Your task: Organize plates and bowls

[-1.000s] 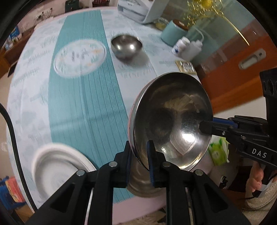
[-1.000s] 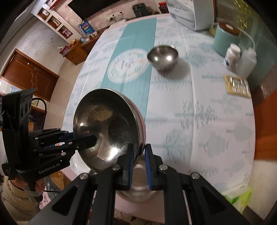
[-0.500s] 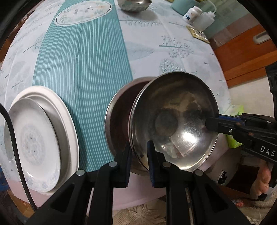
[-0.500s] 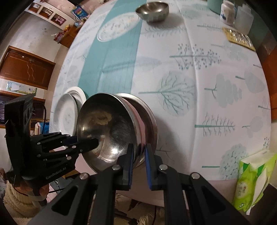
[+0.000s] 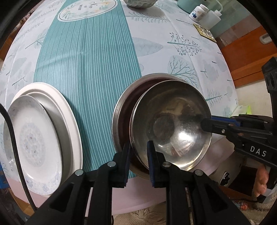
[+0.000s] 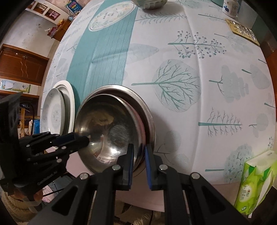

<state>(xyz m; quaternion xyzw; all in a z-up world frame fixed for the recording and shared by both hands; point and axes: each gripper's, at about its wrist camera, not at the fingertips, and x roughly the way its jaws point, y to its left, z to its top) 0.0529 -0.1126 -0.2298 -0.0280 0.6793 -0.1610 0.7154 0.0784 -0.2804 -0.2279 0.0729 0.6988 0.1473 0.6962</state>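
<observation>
I hold a shiny steel bowl [image 5: 171, 124] by its rim with both grippers. My left gripper [image 5: 138, 147] is shut on the near rim in the left wrist view, and the right gripper [image 5: 205, 123] clamps the opposite rim. In the right wrist view my right gripper [image 6: 139, 148] pinches the bowl [image 6: 110, 131], with the left gripper [image 6: 84, 139] on its far side. The bowl sits low inside a larger steel bowl [image 5: 119, 107] near the table's front edge. I cannot tell whether the two bowls touch. Two stacked white plates [image 5: 34, 138] lie to the left.
A small steel bowl [image 5: 140, 3] stands far back on the tablecloth, with white bottles [image 5: 199, 12] and a blister pack [image 5: 204, 32] at the back right. A green tissue pack [image 6: 256, 181] stands at the front right corner. A person's hand [image 5: 259, 181] holds the right gripper.
Both grippers came down together with the steel bowl, from above the table into the larger bowl. The plates came into fuller view at the left.
</observation>
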